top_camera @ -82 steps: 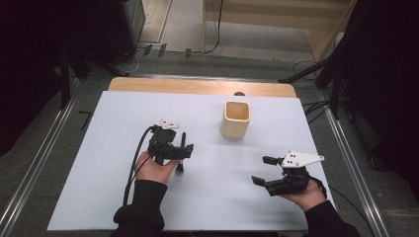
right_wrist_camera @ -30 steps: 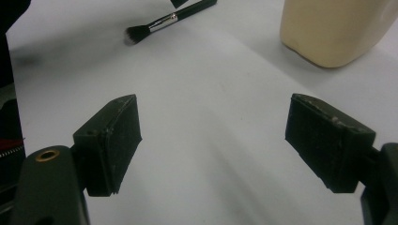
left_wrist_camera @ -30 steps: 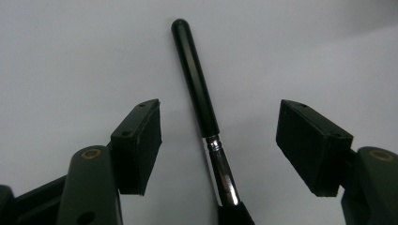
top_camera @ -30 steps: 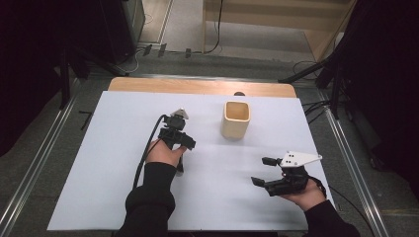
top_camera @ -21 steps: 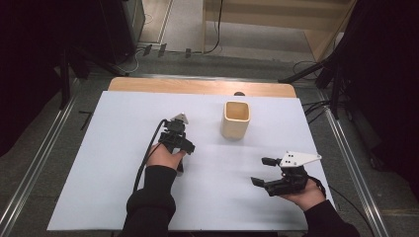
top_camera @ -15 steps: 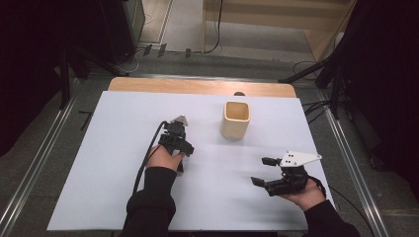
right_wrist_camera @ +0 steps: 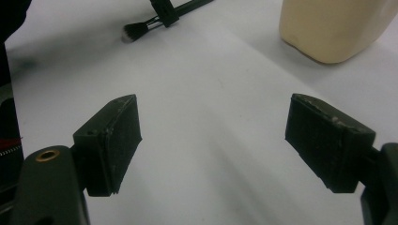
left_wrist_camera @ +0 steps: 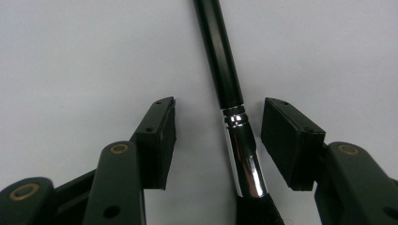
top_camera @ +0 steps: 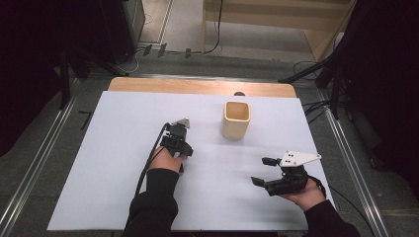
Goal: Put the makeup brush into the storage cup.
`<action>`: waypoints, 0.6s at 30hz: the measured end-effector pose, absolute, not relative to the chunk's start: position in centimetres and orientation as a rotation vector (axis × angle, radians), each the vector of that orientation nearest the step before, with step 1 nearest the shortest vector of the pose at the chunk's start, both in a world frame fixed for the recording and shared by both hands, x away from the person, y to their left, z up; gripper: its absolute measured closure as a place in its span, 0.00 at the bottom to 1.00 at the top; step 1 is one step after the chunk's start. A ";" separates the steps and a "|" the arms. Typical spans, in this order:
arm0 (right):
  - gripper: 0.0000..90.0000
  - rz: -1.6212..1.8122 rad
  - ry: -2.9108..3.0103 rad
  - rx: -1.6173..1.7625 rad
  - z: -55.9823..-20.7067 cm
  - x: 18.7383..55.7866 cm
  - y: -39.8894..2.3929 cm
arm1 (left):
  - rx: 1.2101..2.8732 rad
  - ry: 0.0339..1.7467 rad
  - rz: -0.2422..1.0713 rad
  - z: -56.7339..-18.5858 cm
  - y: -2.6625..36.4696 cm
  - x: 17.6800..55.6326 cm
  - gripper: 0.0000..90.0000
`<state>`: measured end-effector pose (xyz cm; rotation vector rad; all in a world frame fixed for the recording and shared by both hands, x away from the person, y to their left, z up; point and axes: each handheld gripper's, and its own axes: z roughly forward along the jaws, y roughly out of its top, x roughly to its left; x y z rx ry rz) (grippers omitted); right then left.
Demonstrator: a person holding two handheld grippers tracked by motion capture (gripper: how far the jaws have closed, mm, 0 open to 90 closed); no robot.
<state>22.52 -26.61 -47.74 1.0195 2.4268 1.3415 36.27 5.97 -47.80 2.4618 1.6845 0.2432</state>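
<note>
A black makeup brush [left_wrist_camera: 220,56] with a chrome ferrule lies flat on the white table [top_camera: 113,148]. My left gripper [left_wrist_camera: 220,103] points down at it, one jaw on each side of the ferrule, and the jaws have just been closing. Gaps remain between both pads and the brush. In the high view the left gripper [top_camera: 177,140] sits mid-table, left of a beige cup [top_camera: 236,121]. My right gripper [top_camera: 261,171] rests near the front right, open and holding nothing. The right gripper view [right_wrist_camera: 213,101] looks across the table at the brush's bristles [right_wrist_camera: 133,30] and the cup [right_wrist_camera: 328,28].
The cup stands upright toward the back of the table, with its mouth open. A wooden strip [top_camera: 197,86] runs along the far edge. Metal floor rails [top_camera: 34,168] flank the table on both sides. A black cable [top_camera: 148,163] trails from the left gripper along the sleeve.
Since the earliest frame my left gripper has moved away from the person and tipped down over the brush. Over the last second it has hardly shifted. The right gripper has stayed put.
</note>
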 end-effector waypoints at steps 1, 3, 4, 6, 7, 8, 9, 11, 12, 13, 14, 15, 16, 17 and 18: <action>0.21 1.339 2.427 1.019 -47.8 22.5 -26.6 | 2.460 1.693 0.242 -47.8 5.9 36.2 0.52; 0.21 1.338 2.428 1.020 -47.8 22.5 -26.6 | 2.451 1.706 0.239 -47.8 5.9 36.2 0.54; 0.21 1.338 2.427 1.018 -47.8 22.5 -26.6 | 2.448 1.711 0.236 -47.7 5.8 36.2 0.56; 0.22 1.338 2.427 1.017 -47.8 22.6 -26.6 | 2.447 1.722 0.226 -47.7 5.8 36.2 0.59; 0.22 1.336 2.427 1.017 -47.8 22.6 -26.5 | 2.451 1.721 0.225 -47.6 5.8 36.1 0.62; 0.22 1.334 2.428 1.014 -47.8 22.6 -26.5 | 2.452 1.725 0.221 -47.6 5.8 36.1 0.65; 0.22 1.333 2.431 1.015 -47.8 22.6 -26.5 | 2.461 1.721 0.221 -47.6 5.7 36.1 0.67; 0.22 1.332 2.433 1.017 -47.8 22.6 -26.5 | 2.463 1.720 0.228 -47.6 5.4 36.0 0.71; 0.22 1.331 2.433 1.017 -47.8 22.6 -26.5 | 2.465 1.717 0.227 -47.6 5.4 36.0 0.74; 0.22 1.330 2.433 1.016 -47.8 22.6 -26.5 | 2.465 1.716 0.222 -47.6 5.4 36.0 0.75; 0.22 1.331 2.433 1.016 -47.8 22.6 -26.5 | 2.464 1.717 0.216 -47.6 5.4 36.0 0.76; 0.22 1.330 2.433 1.016 -47.8 22.6 -26.5 | 2.466 1.715 0.210 -47.6 5.3 36.0 0.78; 0.22 1.330 2.433 1.016 -47.8 22.6 -26.5 | 2.470 1.714 0.204 -47.5 5.3 36.0 0.81; 0.22 1.329 2.432 1.018 -47.8 22.6 -26.5 | 2.471 1.714 0.201 -47.5 5.3 36.0 0.83; 0.22 1.329 2.432 1.019 -47.8 22.6 -26.5 | 2.473 1.714 0.196 -47.5 5.2 36.0 0.85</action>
